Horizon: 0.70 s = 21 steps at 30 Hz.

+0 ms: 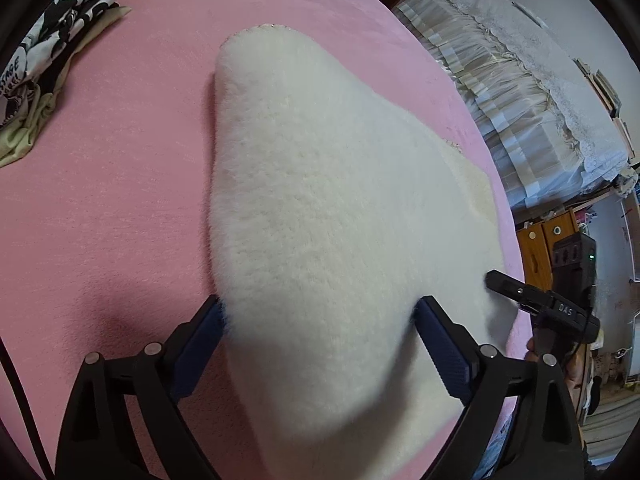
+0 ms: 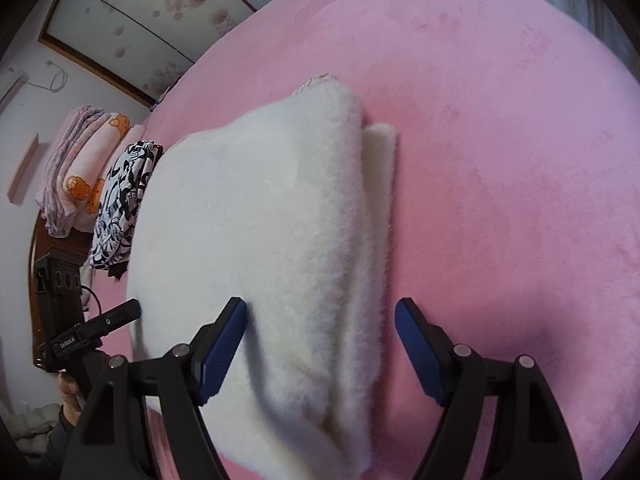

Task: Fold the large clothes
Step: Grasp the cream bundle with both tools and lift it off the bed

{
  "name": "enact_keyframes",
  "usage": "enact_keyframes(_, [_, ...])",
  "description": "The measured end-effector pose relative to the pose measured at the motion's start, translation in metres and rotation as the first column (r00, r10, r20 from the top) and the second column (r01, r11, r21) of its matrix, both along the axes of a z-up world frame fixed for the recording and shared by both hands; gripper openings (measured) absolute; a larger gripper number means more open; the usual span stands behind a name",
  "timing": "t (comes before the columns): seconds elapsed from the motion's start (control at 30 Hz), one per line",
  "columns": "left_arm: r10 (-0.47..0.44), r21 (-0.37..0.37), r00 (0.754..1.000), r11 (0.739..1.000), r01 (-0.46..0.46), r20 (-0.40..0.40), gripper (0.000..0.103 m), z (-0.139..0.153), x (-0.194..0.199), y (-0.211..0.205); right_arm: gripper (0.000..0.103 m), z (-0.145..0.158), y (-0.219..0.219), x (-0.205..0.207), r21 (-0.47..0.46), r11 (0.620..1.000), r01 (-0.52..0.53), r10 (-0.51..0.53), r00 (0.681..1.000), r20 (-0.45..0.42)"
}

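Fleece folded lengthwise on pink bed

Pink bed (image 1: 100,220) carries one white fleece garment (image 1: 320,208), long axis running away from both cameras, far end narrowing. One patterned black-and-white cloth (image 1: 60,24) sits well apart. Two grippers: left gripper (image 1: 320,332) wide open astride the near edge; right gripper (image 2: 320,336) open likewise.

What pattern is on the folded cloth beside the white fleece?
Black-and-white print, clearest in the right wrist view.
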<state>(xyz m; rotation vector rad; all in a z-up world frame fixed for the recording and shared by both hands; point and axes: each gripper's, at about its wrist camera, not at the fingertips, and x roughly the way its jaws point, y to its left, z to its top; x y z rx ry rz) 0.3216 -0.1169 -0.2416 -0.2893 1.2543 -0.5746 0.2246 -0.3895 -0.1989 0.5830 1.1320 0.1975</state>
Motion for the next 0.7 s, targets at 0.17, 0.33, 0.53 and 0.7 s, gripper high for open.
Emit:
enact_keyframes(0.17, [-0.014,-0.01,1.0,1.0,0.014,0.004,0.1,-0.008,0.003,-0.004,0.087,-0.021,0.004,0.016,0.107,0.993,-0.04,0.042,0.999,-0.017])
enact_keyframes(0.33, [-0.035,0.019,0.999,0.999,0.035,0.016,0.103,-0.012,0.007,-0.009,0.098,-0.025,0.027,0.037,0.098,0.986,-0.134,0.135,0.991,-0.004])
enact_keyframes(0.53, [-0.054,-0.007,0.999,0.999,0.054,0.006,0.103,-0.02,0.013,-0.011,0.103,-0.029,0.034,0.048,0.107,0.981,-0.162,0.167,0.985,-0.043])
enact_keyframes(0.7, [-0.057,-0.039,0.998,0.998,0.055,-0.031,0.103,-0.03,0.022,-0.015,0.103,-0.03,0.037,0.048,0.09,0.983,-0.16,0.165,0.985,-0.045])
